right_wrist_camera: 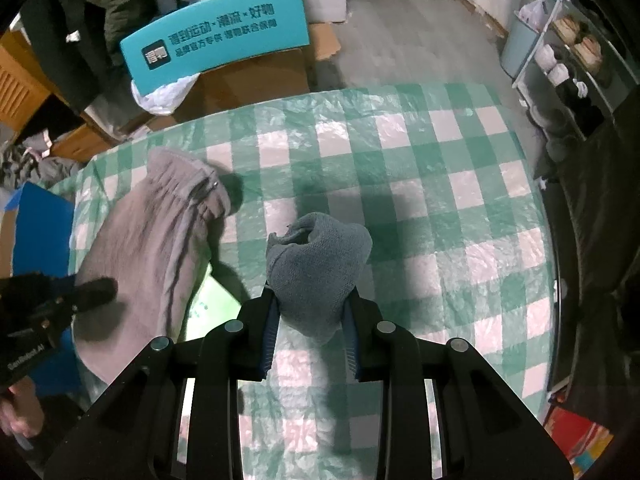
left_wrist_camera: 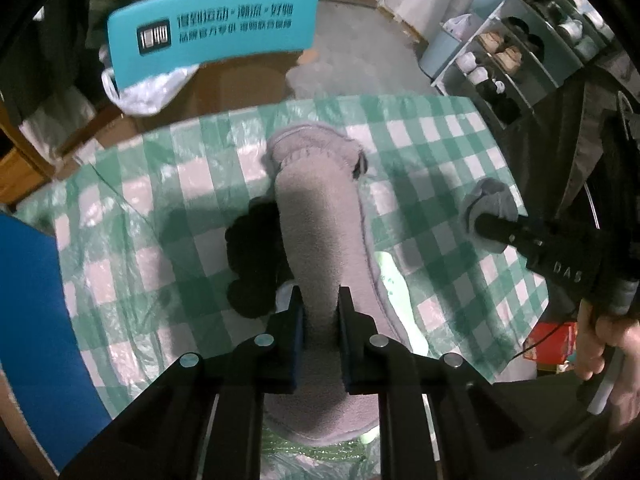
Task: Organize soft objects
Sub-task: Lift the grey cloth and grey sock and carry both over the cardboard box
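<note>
My left gripper [left_wrist_camera: 319,300] is shut on a long grey fleece garment [left_wrist_camera: 320,216], which stretches away over the green-checked table [left_wrist_camera: 440,140]. The same garment shows at the left of the right wrist view [right_wrist_camera: 156,232]. My right gripper [right_wrist_camera: 310,308] is shut on a small blue-grey cloth [right_wrist_camera: 318,264] and holds it above the table [right_wrist_camera: 440,200]. The right gripper with its cloth [left_wrist_camera: 490,204] shows at the right of the left wrist view. A black soft item [left_wrist_camera: 252,252] lies left of the garment. A light green item [left_wrist_camera: 394,280] lies under the garment's right side.
A teal sign [left_wrist_camera: 212,28] leans on cardboard boxes beyond the table's far edge. A shoe rack [left_wrist_camera: 520,52] stands at the far right. A blue panel [left_wrist_camera: 36,320] is at the left. A red box [left_wrist_camera: 552,340] lies low on the right.
</note>
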